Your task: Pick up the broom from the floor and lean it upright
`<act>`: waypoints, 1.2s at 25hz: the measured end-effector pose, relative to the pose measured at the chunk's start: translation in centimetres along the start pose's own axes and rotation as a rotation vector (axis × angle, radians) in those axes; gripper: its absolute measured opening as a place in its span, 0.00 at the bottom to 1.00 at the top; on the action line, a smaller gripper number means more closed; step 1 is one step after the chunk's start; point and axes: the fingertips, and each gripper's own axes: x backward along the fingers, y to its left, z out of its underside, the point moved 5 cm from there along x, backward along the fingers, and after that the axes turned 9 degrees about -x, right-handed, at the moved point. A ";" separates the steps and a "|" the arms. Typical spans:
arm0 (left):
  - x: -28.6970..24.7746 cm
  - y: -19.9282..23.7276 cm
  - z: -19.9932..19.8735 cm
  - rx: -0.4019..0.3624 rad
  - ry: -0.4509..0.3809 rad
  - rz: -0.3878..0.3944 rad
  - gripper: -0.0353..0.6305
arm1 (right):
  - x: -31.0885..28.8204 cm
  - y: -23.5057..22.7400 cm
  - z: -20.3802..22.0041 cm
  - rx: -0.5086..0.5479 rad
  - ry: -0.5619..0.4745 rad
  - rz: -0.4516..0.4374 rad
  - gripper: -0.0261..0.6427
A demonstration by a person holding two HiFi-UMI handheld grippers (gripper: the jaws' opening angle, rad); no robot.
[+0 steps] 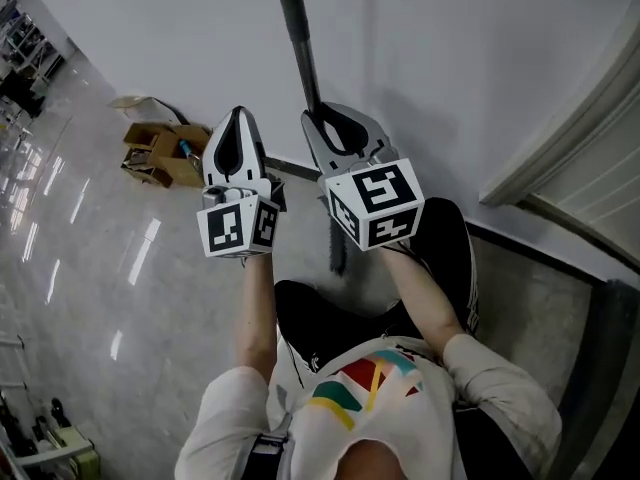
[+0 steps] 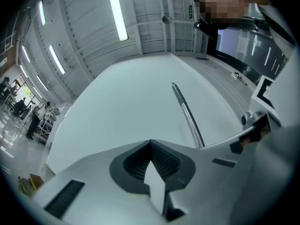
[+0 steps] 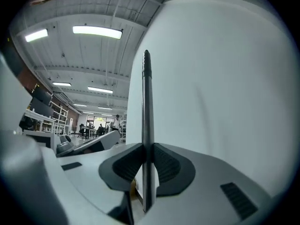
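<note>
The white wall (image 1: 450, 68) fills the view ahead of you, above the glossy floor (image 1: 90, 298). The broom (image 1: 298, 38) stands close before that wall, its long axis near upright and the handle tip pointing up. Its head seems to be the dark shape low by your legs. Your right claw (image 3: 148, 161) is clamped on the handle. Your left claw (image 2: 151, 161) is pressed together on nothing, just beside the right one.

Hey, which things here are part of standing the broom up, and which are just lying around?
Part of the job:
- broom, its handle clamped in the right gripper
- wall, the likely place to lean it
- left gripper, shut and empty, beside the right one

Just lying about:
- cardboard box on the floor by the wall
</note>
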 end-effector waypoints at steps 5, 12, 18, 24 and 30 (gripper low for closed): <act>0.7 0.1 2.3 0.020 0.056 -0.022 0.12 | -1.6 -2.3 4.2 -0.072 0.098 0.001 0.16; 1.5 1.1 3.3 -0.032 0.108 -0.057 0.12 | -5.0 -5.0 7.5 -0.093 0.065 0.075 0.17; 0.5 1.1 4.9 -0.029 0.146 -0.068 0.12 | -5.3 -7.7 6.8 -0.131 -0.084 0.289 0.17; -0.6 -1.1 4.6 -0.059 0.160 -0.033 0.12 | -5.9 -9.1 6.8 -0.119 -0.105 0.364 0.17; -0.6 -1.7 5.3 -0.054 0.161 -0.021 0.12 | -6.5 -9.3 8.1 -0.074 -0.052 0.281 0.17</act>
